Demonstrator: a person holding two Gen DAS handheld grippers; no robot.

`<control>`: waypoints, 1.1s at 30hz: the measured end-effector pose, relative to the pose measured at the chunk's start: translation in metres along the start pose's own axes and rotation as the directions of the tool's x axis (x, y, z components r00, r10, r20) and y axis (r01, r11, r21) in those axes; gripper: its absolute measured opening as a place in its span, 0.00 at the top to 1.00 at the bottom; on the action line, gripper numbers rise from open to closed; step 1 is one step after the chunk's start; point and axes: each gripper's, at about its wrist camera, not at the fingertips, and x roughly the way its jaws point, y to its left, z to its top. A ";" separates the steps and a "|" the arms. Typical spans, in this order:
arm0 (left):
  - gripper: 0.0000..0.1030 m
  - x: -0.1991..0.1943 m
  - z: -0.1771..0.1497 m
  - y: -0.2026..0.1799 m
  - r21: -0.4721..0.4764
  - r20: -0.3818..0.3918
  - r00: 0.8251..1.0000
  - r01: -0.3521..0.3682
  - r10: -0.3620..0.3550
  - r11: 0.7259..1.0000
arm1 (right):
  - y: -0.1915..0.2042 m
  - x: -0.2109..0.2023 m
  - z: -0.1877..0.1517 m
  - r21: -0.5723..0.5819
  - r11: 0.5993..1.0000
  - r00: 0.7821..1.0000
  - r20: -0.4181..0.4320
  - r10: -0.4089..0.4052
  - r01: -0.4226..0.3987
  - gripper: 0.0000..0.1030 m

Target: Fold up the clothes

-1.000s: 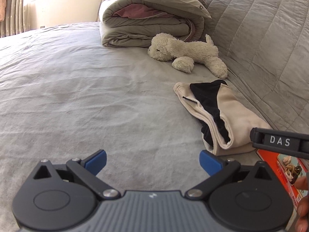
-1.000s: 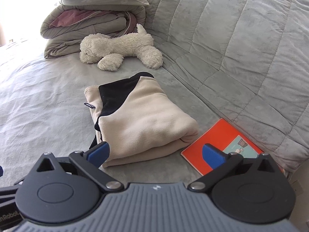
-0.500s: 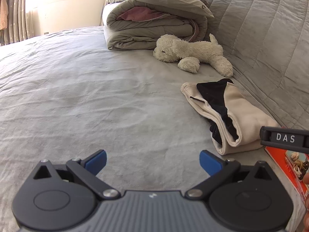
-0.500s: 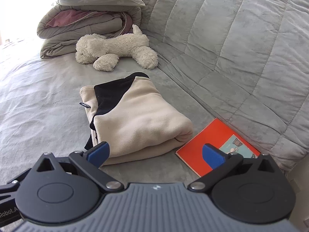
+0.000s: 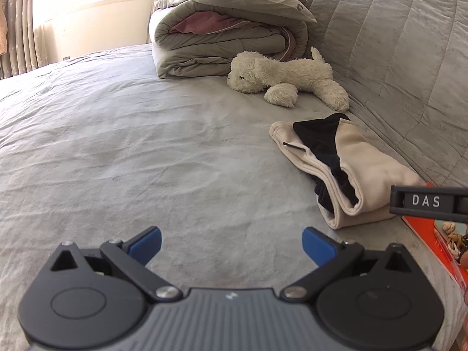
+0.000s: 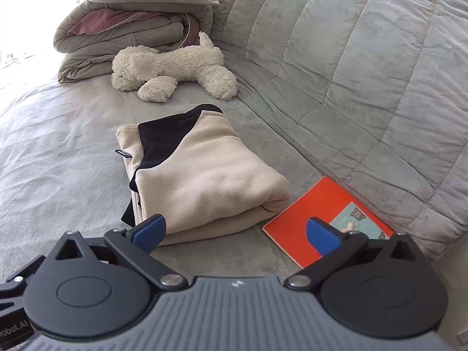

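A cream fleece garment with a black lining [image 6: 204, 172] lies folded in a thick bundle on the grey bed [image 6: 52, 158], close to the quilted backrest. The left wrist view shows the same garment [image 5: 359, 166] at the right, with its layered edges facing me. My left gripper [image 5: 231, 245] hangs open over bare bedspread, well left of the garment, nothing between its blue pads. My right gripper [image 6: 235, 234] is open too, held just short of the garment's near edge without touching it.
An orange booklet [image 6: 321, 219] lies on the bed right of the garment. A white plush dog [image 6: 175, 67] and a stack of folded duvets [image 6: 137, 23] sit farther back. The quilted backrest [image 6: 351, 58] rises on the right. The bedspread [image 5: 117, 146] stretches wide to the left.
Both grippers have drawn back a little and tilted, so the garment sits farther off in each view. The garment has not moved. Both stay open.
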 end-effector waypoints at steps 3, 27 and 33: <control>0.01 -0.001 -0.001 -0.003 0.008 0.002 1.000 0.002 -0.002 1.000 | 0.001 0.000 0.000 -0.001 1.000 1.000 0.000 0.000 0.000 0.00; 0.01 -0.006 -0.007 -0.016 0.039 -0.008 1.000 0.013 -0.013 0.999 | -0.001 0.004 0.000 0.002 1.000 1.000 -0.018 -0.013 0.013 0.00; 0.01 -0.006 -0.007 -0.018 0.051 -0.011 1.000 0.013 -0.012 0.999 | 0.000 0.004 0.000 -0.003 1.000 1.000 -0.017 -0.013 0.013 0.00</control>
